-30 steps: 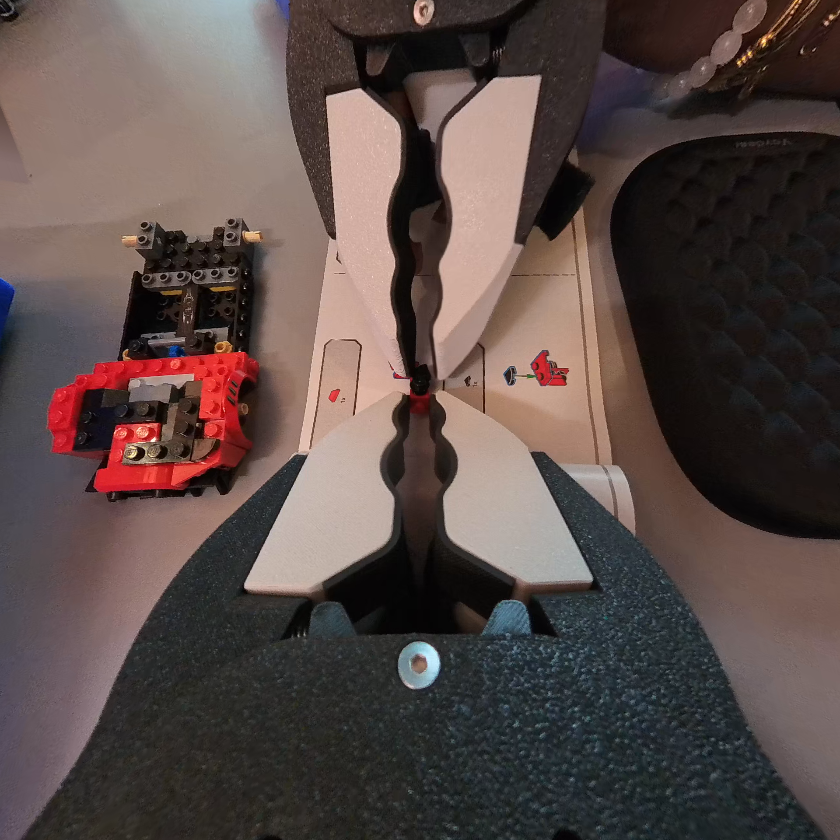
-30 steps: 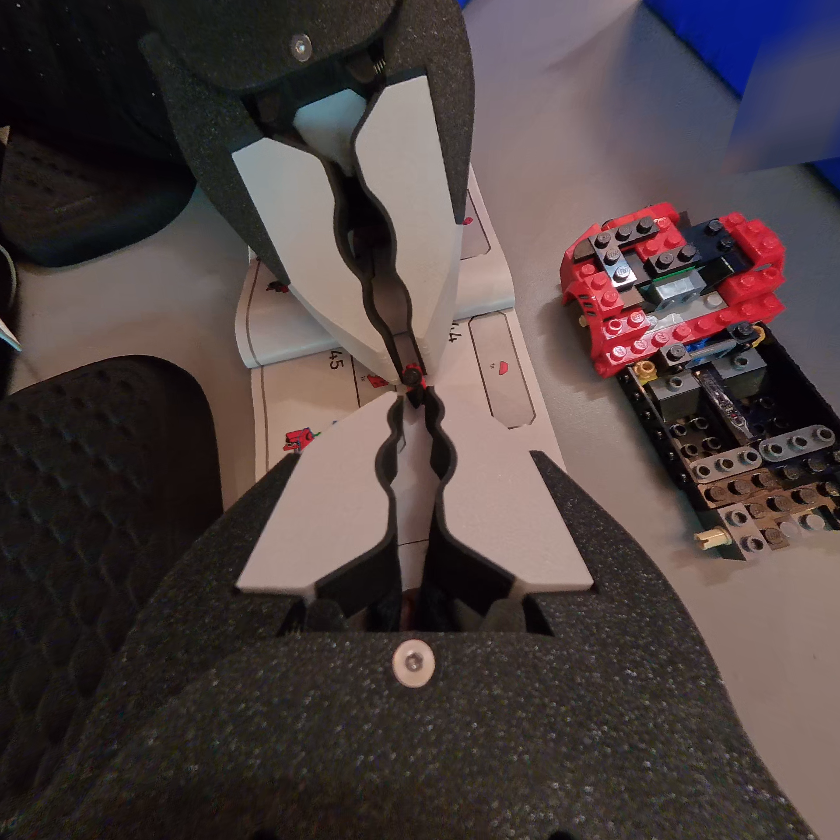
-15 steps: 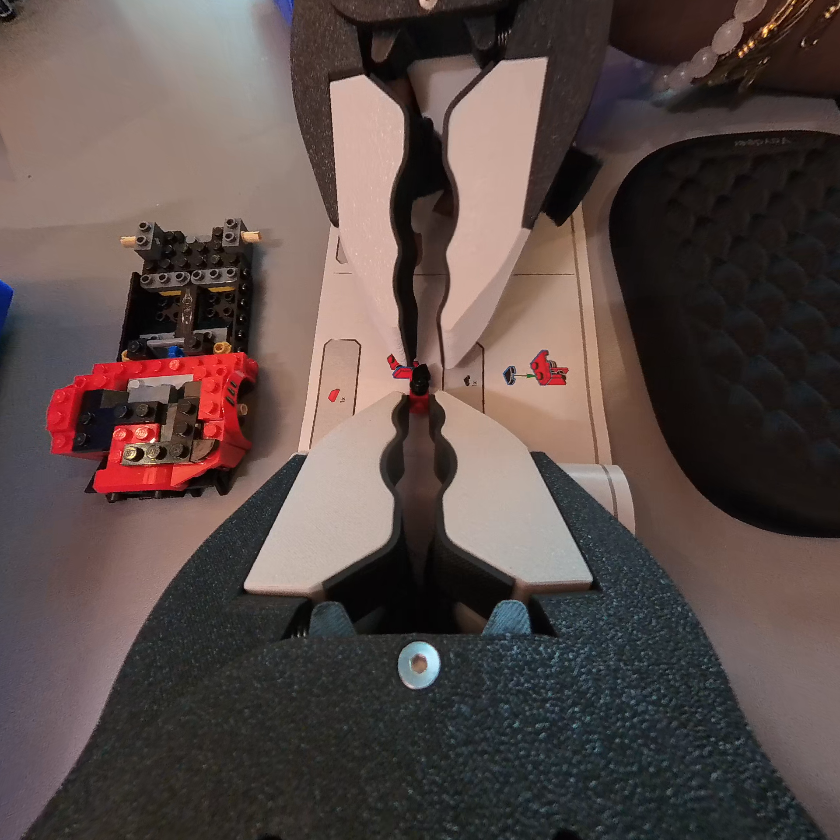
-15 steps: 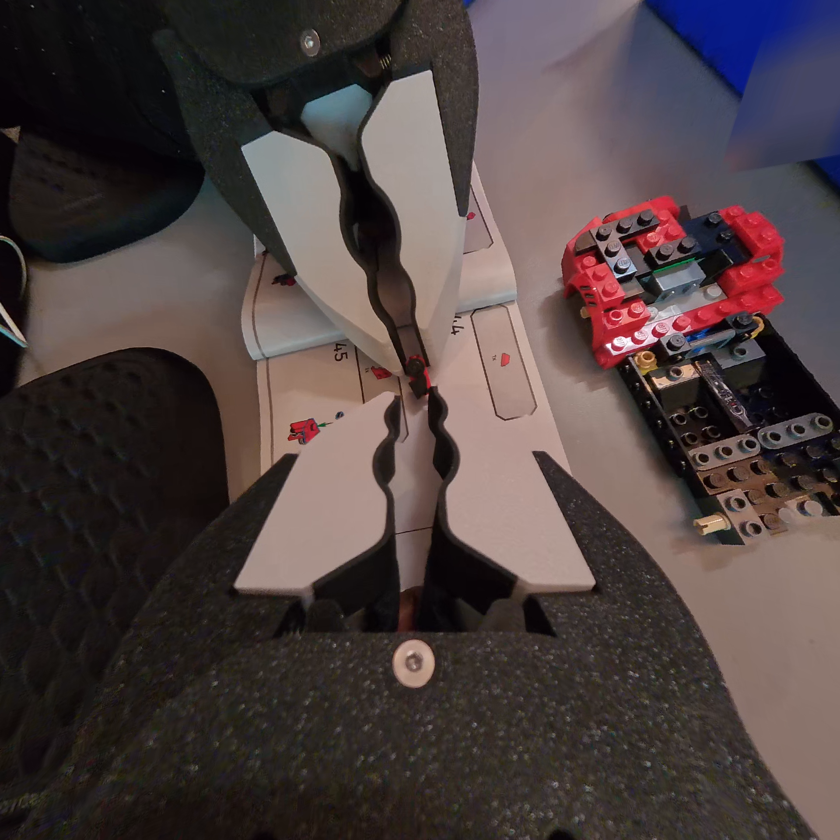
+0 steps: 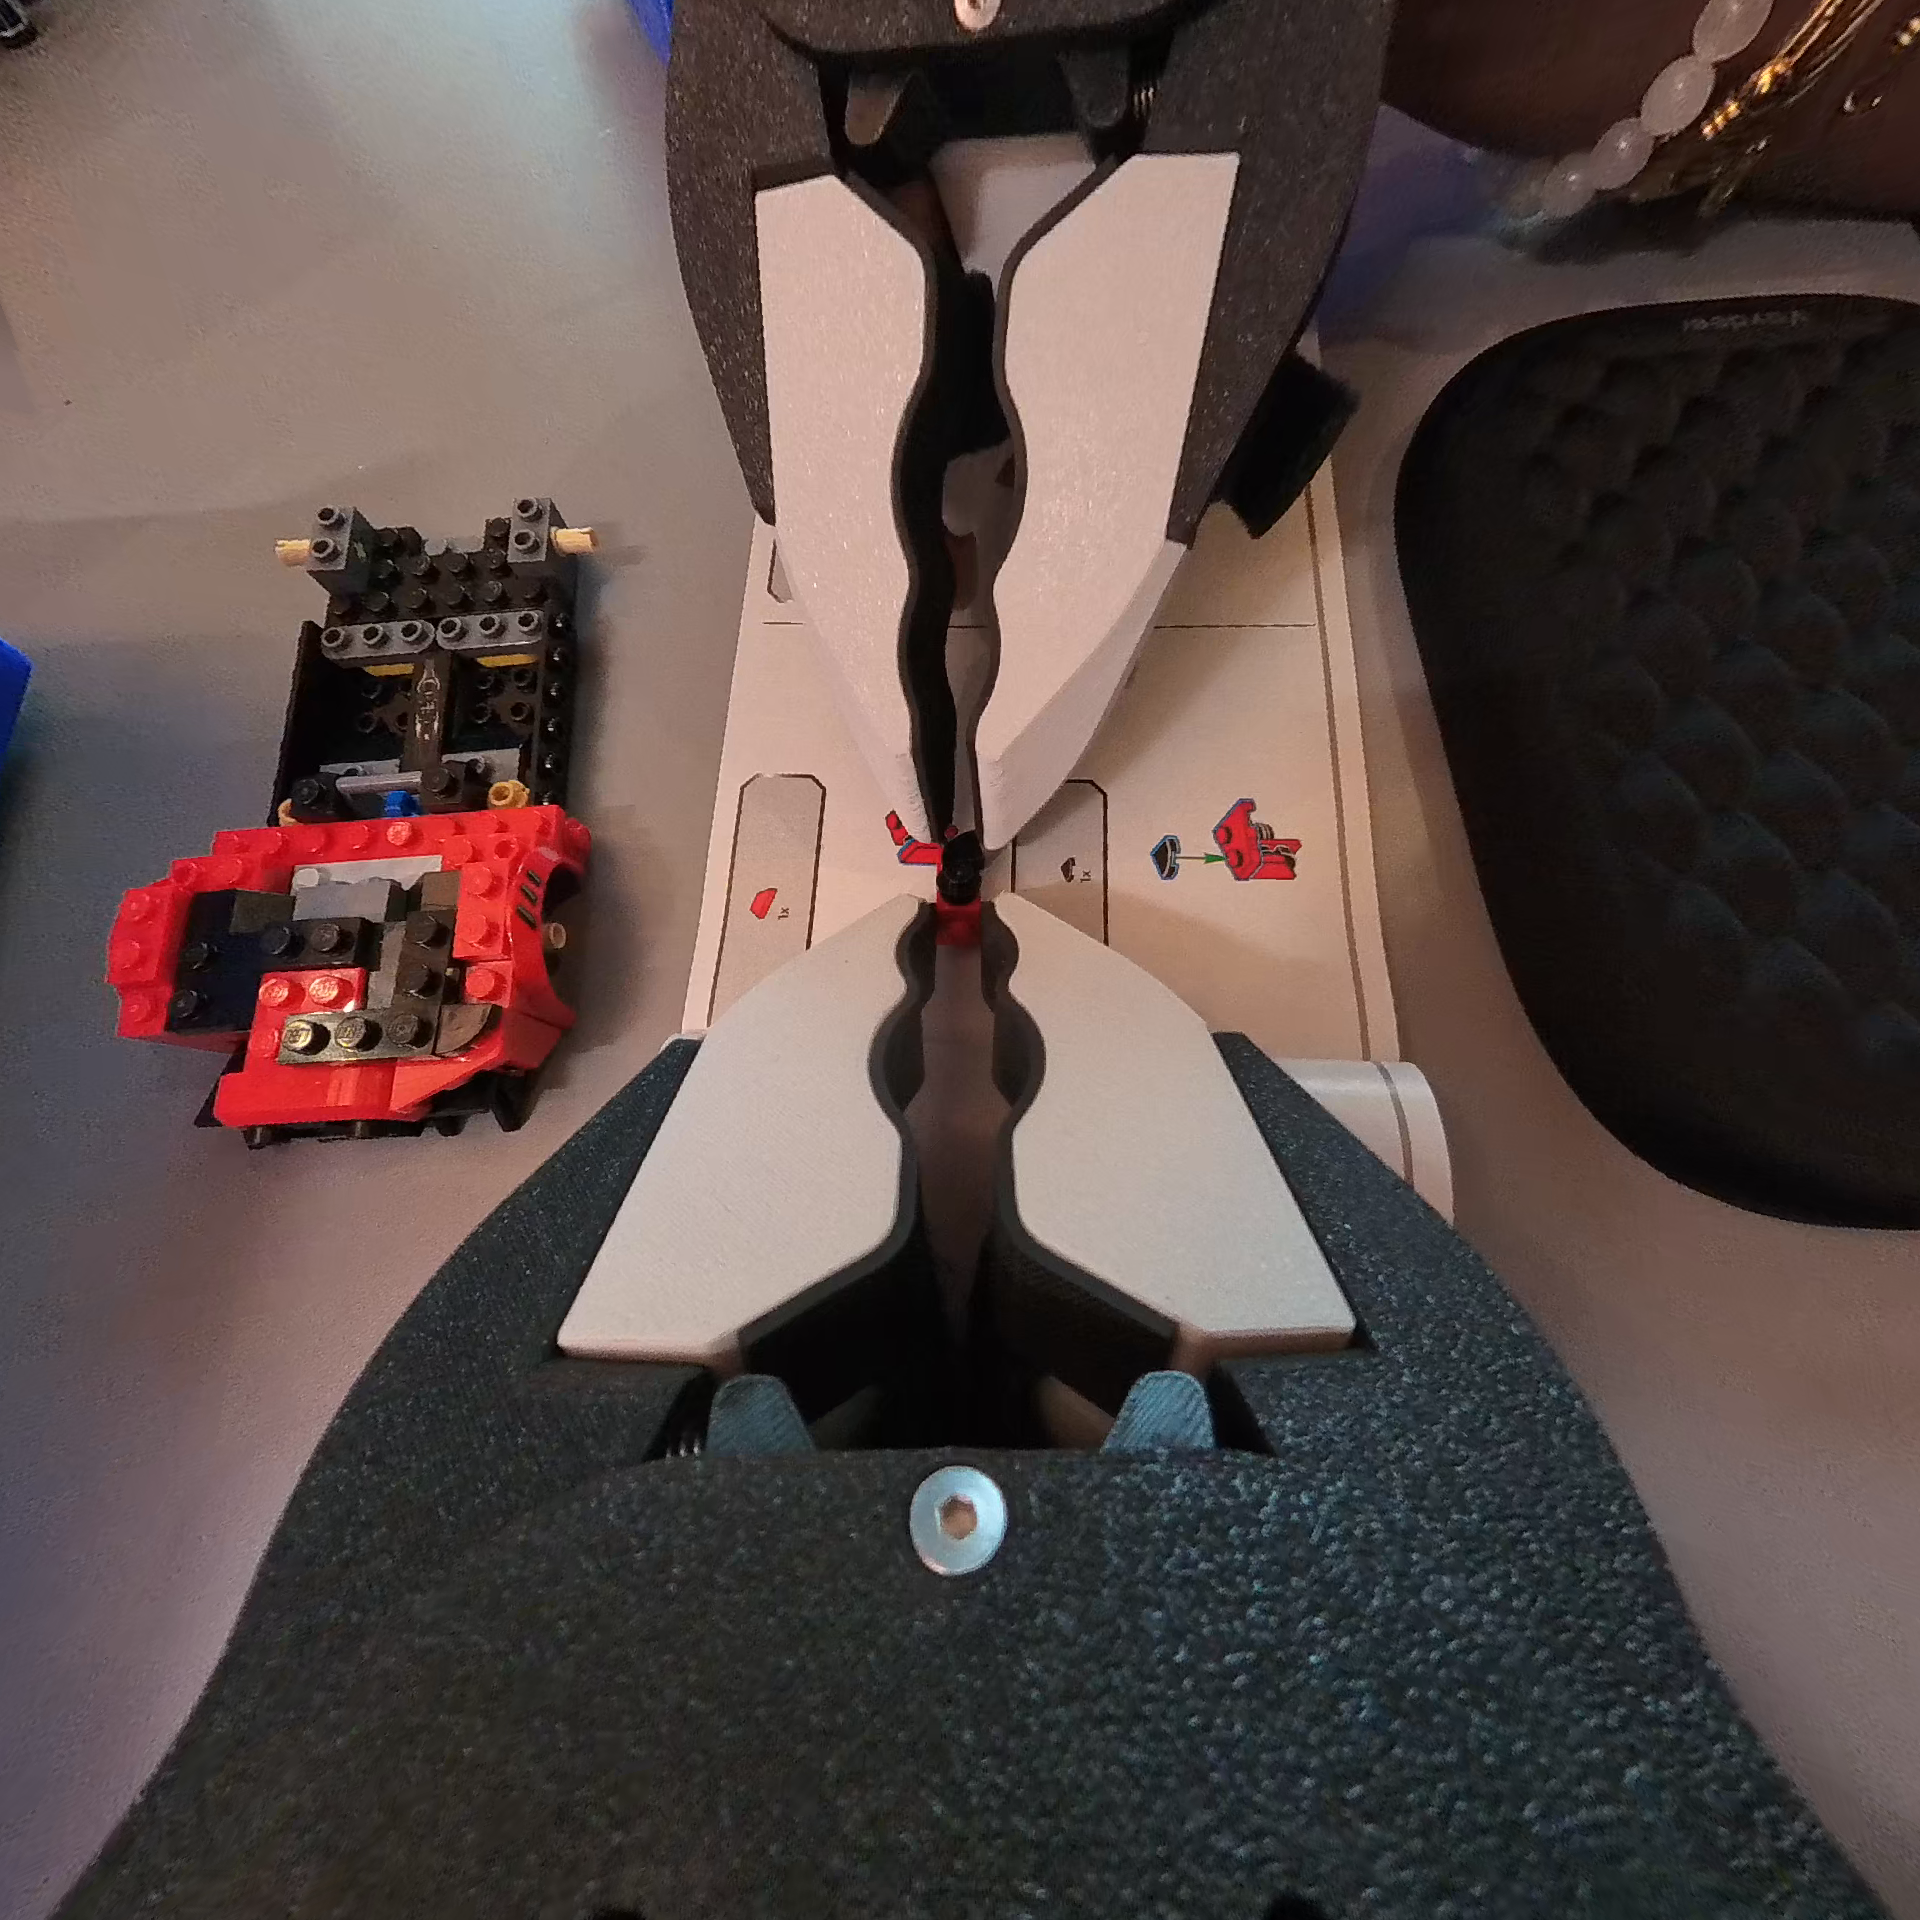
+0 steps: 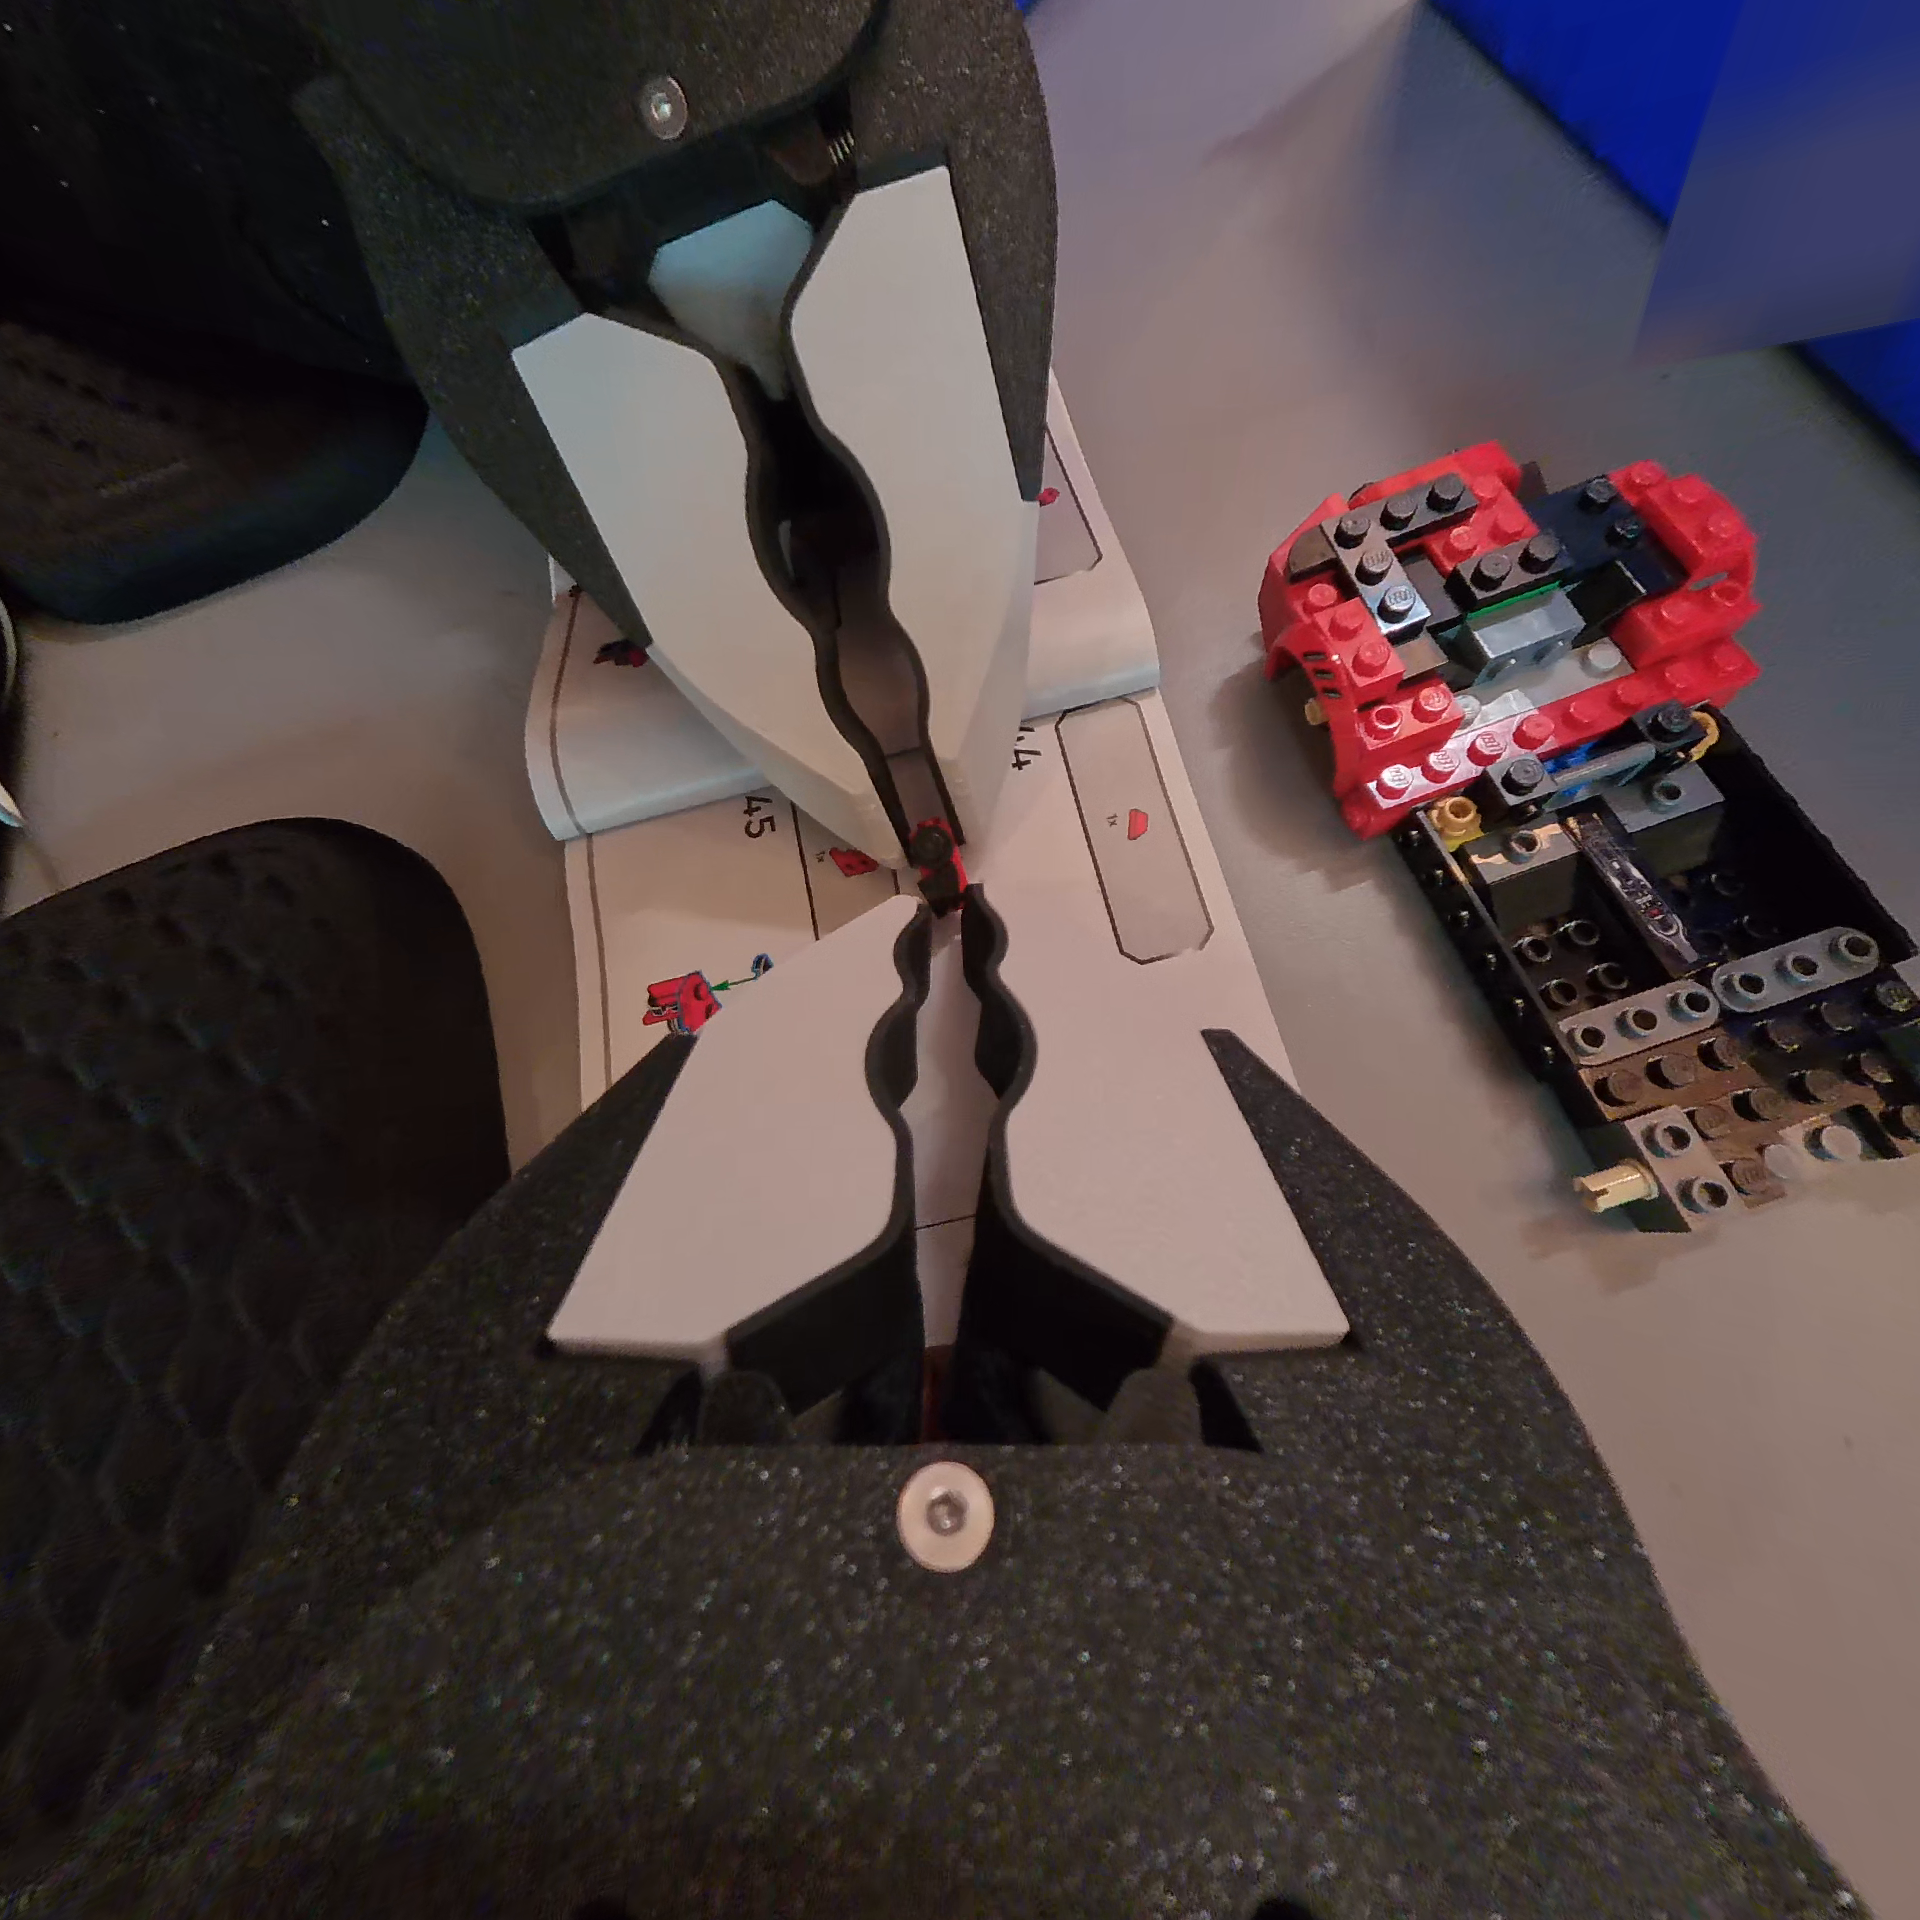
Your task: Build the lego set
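My left gripper [image 5: 956, 916] is shut on a small red piece [image 5: 957, 925] at its tips, held above the open instruction booklet [image 5: 1226, 727]. A small black piece [image 5: 958, 860] sits on the red one. My right gripper [image 5: 951, 821] faces the left one tip to tip, and its tips close on the black piece. In the right wrist view the right gripper [image 6: 943, 909] meets the black piece [image 6: 943, 888], with the left gripper [image 6: 925, 831] opposite. The partly built red and black lego car [image 5: 353, 935] lies on the table to the left; it also shows in the right wrist view [image 6: 1507, 644].
A black quilted pad [image 5: 1683, 727] lies right of the booklet; it also shows in the right wrist view [image 6: 208, 1143]. A blue box [image 6: 1558, 83] stands behind the car. A wrist with a bead bracelet [image 5: 1683, 94] is at the far right. The tips of both grippers are at nearly the same place.
Half a second ago the right gripper had loosened and drawn back from the black piece. Now its tips are back at the piece. The left gripper held still.
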Demonstrator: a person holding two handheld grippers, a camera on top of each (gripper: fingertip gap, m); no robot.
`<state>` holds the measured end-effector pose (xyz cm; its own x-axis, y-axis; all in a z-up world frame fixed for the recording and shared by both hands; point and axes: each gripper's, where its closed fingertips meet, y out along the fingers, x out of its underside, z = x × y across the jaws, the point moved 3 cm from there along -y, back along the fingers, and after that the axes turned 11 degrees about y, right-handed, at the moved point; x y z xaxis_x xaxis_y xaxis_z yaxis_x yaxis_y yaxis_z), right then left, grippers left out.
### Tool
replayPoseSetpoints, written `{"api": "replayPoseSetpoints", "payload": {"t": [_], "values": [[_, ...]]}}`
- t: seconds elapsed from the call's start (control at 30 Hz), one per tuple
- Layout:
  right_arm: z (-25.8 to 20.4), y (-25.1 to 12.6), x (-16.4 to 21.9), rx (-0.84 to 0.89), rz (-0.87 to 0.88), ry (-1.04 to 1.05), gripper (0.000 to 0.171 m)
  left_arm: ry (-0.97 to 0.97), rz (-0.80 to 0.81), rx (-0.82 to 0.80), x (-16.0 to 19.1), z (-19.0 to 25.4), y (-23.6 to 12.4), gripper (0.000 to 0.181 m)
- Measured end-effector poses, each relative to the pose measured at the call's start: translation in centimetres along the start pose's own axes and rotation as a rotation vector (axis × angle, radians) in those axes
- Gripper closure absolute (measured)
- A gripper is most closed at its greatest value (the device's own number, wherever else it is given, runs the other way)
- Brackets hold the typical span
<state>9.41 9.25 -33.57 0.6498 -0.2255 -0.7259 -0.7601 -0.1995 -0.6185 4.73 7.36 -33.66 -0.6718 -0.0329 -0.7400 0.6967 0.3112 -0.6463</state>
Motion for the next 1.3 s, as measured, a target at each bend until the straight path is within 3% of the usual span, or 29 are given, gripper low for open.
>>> {"api": "replayPoseSetpoints", "payload": {"t": [0.37,0.7,1.1,1.3], "values": [[-0.09,-0.02,-0.03,0.002,-0.011,0.064,0.167,0.002,-0.003,-0.003,0.02,-0.01,0.0,0.174],[-0.18,-0.03,-0.13,0.024,0.005,-0.045,0.165,0.004,-0.004,-0.004,0.02,0.01,0.01,0.174],[-0.53,0.11,-0.46,0.084,-0.03,0.183,0.167,0.035,-0.02,-0.037,0.13,0.05,0.05,0.174],[-0.96,0.13,-0.37,0.114,-0.043,-0.052,0.159,0.042,-0.018,-0.028,0.05,0.16,0.14,0.174]]}}
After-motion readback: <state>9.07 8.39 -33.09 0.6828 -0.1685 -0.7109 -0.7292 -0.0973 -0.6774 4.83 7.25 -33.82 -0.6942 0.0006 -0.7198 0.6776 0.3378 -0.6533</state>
